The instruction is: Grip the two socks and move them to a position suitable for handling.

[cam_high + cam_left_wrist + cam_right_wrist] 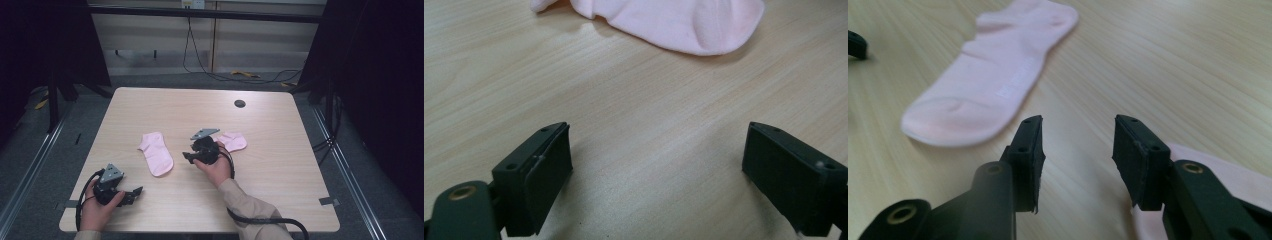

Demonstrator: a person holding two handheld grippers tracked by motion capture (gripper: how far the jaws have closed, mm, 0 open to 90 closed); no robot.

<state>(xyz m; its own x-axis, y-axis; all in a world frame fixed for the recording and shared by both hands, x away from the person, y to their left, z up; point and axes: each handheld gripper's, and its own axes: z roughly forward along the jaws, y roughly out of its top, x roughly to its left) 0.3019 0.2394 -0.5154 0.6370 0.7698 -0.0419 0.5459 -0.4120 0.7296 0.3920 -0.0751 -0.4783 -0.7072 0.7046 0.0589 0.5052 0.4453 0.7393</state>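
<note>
**Soft knit on pale wood grain**

The table [150,107] looks like light wood laminate, smooth with a faint sheen and fine streaky grain. Both pink socks, the left sock [156,152] and the right sock [234,141], are soft matt knitted cloth, slightly fuzzy. The right gripper [1077,155] and left gripper [656,170] are matt black plastic, with dull rubbery-looking pads.

Table evenly lit, surroundings dark; close foregrounds slightly blurred.
</note>
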